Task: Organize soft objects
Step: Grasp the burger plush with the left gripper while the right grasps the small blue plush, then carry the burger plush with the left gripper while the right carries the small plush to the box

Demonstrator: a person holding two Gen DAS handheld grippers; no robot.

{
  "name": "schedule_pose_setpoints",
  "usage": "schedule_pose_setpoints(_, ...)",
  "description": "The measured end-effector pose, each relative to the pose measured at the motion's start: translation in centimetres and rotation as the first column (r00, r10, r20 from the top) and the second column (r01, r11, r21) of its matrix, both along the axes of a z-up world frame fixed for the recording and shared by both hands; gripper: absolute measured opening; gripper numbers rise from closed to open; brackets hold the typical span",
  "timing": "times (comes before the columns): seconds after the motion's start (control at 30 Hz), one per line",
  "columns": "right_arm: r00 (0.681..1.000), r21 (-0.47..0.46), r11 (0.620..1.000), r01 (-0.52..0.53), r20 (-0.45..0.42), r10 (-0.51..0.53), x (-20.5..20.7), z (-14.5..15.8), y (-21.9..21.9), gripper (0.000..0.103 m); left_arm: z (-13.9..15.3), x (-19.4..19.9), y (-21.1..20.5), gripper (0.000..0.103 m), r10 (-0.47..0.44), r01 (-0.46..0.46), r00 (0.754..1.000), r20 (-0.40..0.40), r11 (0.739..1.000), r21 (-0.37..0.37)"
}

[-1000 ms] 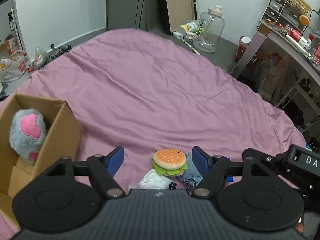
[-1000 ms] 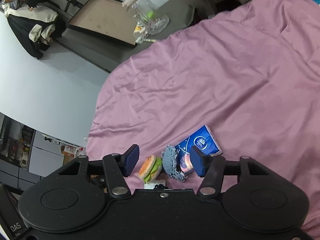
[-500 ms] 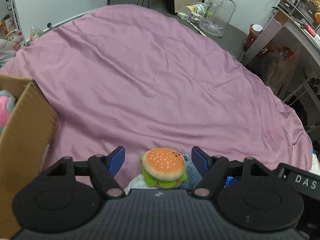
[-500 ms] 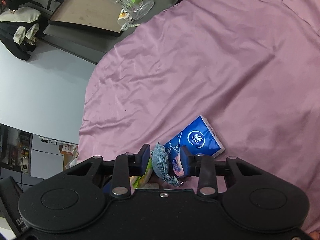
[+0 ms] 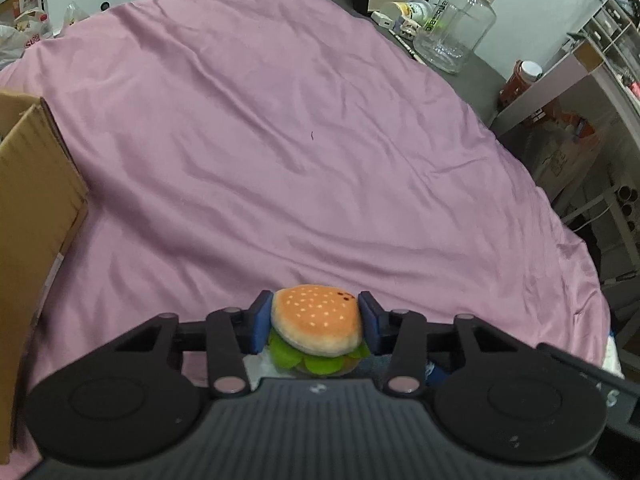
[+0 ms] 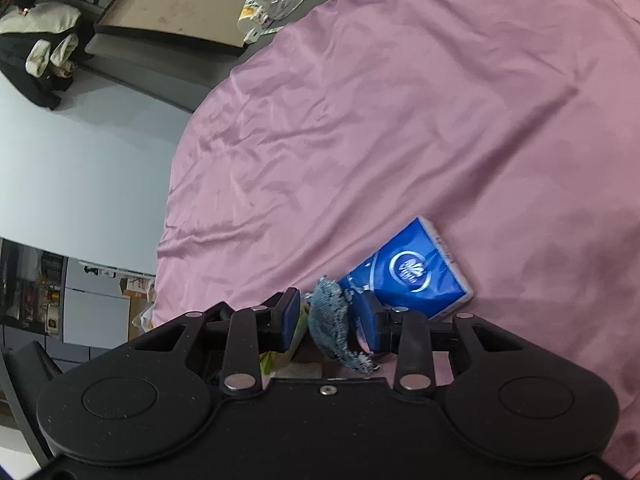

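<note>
left wrist view: the left gripper (image 5: 316, 322) has just been closing and its blue pads (image 5: 260, 322) now press on both sides of a little plush burger (image 5: 316, 326), bun on top with green lettuce poking out underneath. the burger sits right between the fingers, low over the near edge of the pink bedsheet (image 5: 280, 140). under it there's a bit of white cloth (image 5: 256, 366) and something grey-blue, hard to make out. a cardboard box (image 5: 32, 208) stands on the sheet at the left edge, well apart from the burger. past the far side of the bed there's a big clear water jug (image 5: 456, 24) on the floor, and shelves with clutter (image 5: 600, 52) off to the right.

right wrist view: the right gripper (image 6: 326, 320) has also just been closing, and a frayed denim patch (image 6: 332, 320) is between its pads. the right pad touches the denim; on the left pad side i can't tell if it's actually pressing, there looks to be a small gap. so not sure it's a real grip. a blue tissue pack (image 6: 412, 276) lies flat on the sheet just beside the denim, behind the right finger. a sliver of green from the burger (image 6: 268, 360) shows under the left finger. a dark framed board (image 6: 172, 4) lies on the floor beyond the bed.
</note>
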State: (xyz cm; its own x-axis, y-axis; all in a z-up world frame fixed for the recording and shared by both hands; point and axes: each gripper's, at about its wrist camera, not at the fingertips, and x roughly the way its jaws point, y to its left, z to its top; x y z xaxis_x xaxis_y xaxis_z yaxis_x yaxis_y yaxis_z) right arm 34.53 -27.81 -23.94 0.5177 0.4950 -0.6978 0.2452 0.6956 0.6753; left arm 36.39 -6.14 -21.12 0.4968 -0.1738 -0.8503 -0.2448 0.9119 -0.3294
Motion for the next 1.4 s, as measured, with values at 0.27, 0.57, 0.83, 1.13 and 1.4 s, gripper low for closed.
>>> schedule_pose_setpoints(0.27, 1.0, -0.007, 1.0, -0.005, 0.0, 0.005, 0.3, 0.0, 0.6, 0.028, 1.5, -0.3, 1.7, 0.044, 0.033, -0.032, 0.999, 0.032, 0.999, -0.022)
schedule_pose_setpoints(0.57, 0.998, -0.044, 0.998, -0.041, 0.046, 0.043, 0.0, 1.3, 2.2, 0.012, 3.6, -1.7, 4.4, 0.044, 0.06, -0.059, 0.996, 0.068, 0.998, -0.013)
schedule_pose_setpoints(0.83, 0.988, -0.069, 0.995, -0.07, 0.13, 0.079, -0.9, 4.3, 3.9, 0.012, 6.3, -3.8, 7.0, 0.044, 0.066, -0.067, 0.992, 0.111, 0.998, 0.001)
schedule_pose_setpoints(1.13, 0.97, -0.079, 0.993, -0.091, 0.218, 0.106, -2.8, 8.0, 5.4, 0.012, 8.4, -6.4, 9.4, 0.044, 0.072, -0.077, 0.987, 0.141, 0.997, 0.031)
schedule_pose_setpoints(1.4, 0.946, -0.073, 0.991, -0.115, 0.298, 0.132, -4.6, 11.0, 7.0, 0.012, 10.5, -9.0, 12.1, 0.044, 0.08, -0.092, 0.984, 0.157, 0.993, 0.069)
